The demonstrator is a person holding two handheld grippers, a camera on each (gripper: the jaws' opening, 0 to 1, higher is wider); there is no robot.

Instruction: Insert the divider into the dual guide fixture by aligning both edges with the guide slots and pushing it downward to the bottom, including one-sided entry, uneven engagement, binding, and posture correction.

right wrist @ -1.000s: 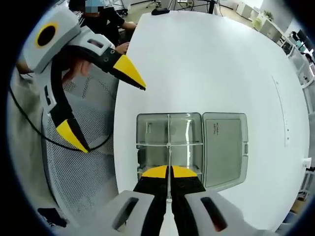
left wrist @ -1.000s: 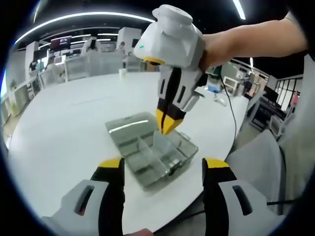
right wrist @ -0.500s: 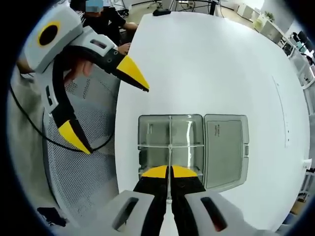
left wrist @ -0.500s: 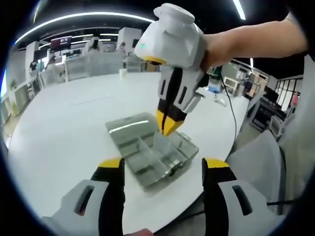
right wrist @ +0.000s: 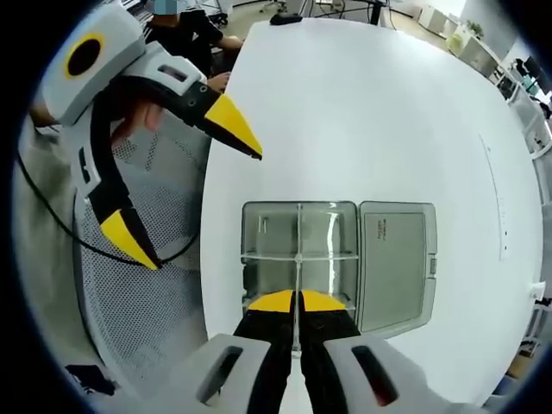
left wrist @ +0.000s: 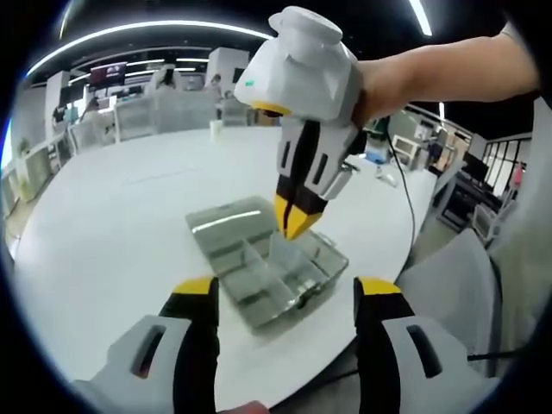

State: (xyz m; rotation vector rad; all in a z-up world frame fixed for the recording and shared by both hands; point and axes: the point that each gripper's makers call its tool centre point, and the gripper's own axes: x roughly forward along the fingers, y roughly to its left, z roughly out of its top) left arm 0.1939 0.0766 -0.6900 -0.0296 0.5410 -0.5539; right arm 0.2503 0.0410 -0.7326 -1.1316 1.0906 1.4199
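A clear plastic compartment box (right wrist: 269, 259) (left wrist: 259, 276) lies open on the white round table (right wrist: 345, 112), near its edge. My right gripper (right wrist: 296, 302) (left wrist: 293, 222) points down over the box, shut on a thin clear divider (right wrist: 297, 241) (left wrist: 286, 248). The divider shows edge-on in the right gripper view, running across the box's middle, and its lower part stands among the compartments. A fixed cross wall (right wrist: 328, 256) meets it. My left gripper (left wrist: 286, 289) (right wrist: 190, 198) is open, held off the table's edge and apart from the box, with nothing between its jaws.
The box's hinged lid (right wrist: 395, 263) (left wrist: 226, 216) lies flat on the table beside the compartments. A mesh chair (right wrist: 147, 310) and a black cable (right wrist: 52, 233) sit beyond the table edge. A person (right wrist: 194, 34) sits at the far side. Desks and shelves (left wrist: 129, 112) stand behind.
Almost nothing. The right gripper view has drifted slightly over the box, and the right gripper stays shut on the divider. The left gripper stays open in place.
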